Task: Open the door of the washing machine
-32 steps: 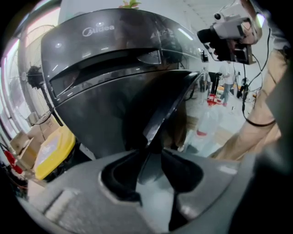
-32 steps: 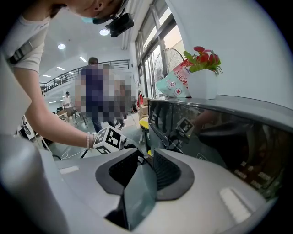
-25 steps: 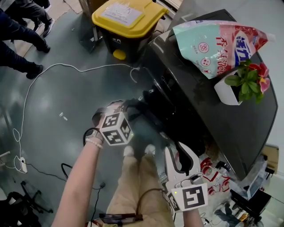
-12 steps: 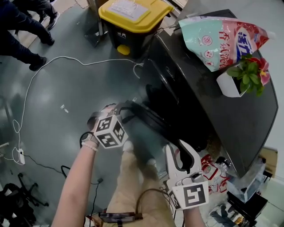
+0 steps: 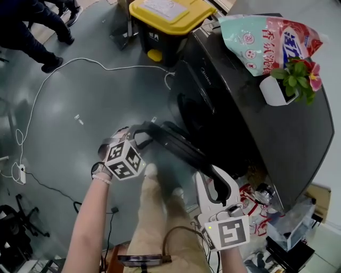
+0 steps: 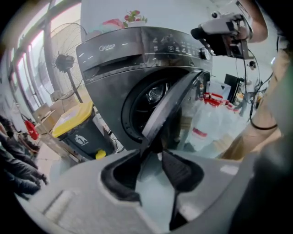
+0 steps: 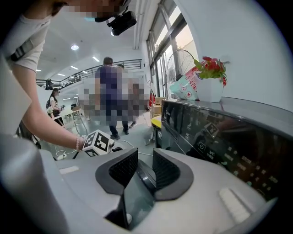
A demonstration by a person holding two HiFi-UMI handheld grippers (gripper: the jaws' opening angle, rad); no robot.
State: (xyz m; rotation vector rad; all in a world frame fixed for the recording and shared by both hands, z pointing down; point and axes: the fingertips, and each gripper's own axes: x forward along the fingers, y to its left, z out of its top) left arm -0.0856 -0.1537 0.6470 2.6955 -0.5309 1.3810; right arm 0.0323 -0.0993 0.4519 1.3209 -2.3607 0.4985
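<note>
Already, in the head view, the door (image 5: pixel 176 146) hangs well off the washing machine (image 5: pixel 240 122), your left gripper (image 5: pixel 139 131) at its rim. In the left gripper view, wide-set jaws pinch that rim and the drum (image 6: pixel 153 93) shows. In the right gripper view, your right gripper (image 7: pixel 145 167) gapes empty. I judge only the last of the swing remains.

Bystanders (image 5: pixel 18 13) stood cut off by the frame's top edge, a yellow-lidded bin (image 5: pixel 170 21) clipped beside them; panel symbols on the washing machine (image 6: pixel 114 77) and small print on the bag (image 5: pixel 266 40) were too small to read.
</note>
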